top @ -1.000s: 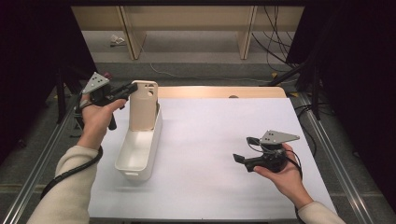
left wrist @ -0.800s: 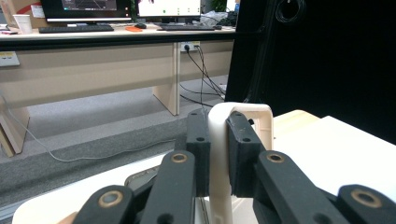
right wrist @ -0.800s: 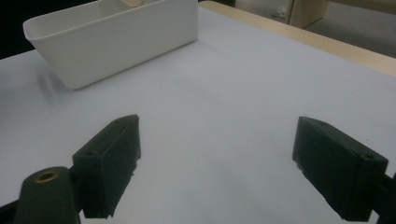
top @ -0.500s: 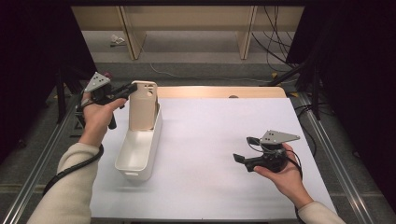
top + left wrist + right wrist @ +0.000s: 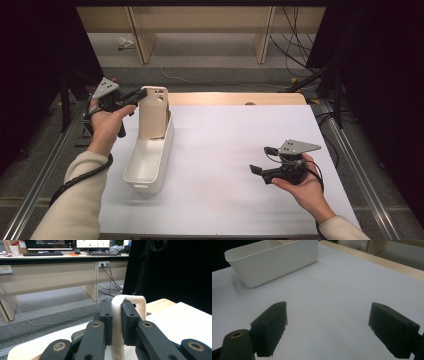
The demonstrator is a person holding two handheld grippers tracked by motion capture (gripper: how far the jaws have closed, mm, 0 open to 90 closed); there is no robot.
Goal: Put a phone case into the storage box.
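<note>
My left gripper [image 5: 134, 96] pinches the phone case [image 5: 153, 113] by its top edge, standing upright in the white bin's [image 5: 145, 167] far end. My right gripper [image 5: 263, 161] rests wide open, well apart.

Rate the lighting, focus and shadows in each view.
High view: table evenly lit, surroundings black, soft shadow beside the bin. Left gripper view: near jaws blurred around the case, office behind sharp. Right gripper view: jaws soft, bin clearer, dim bluish light.
</note>
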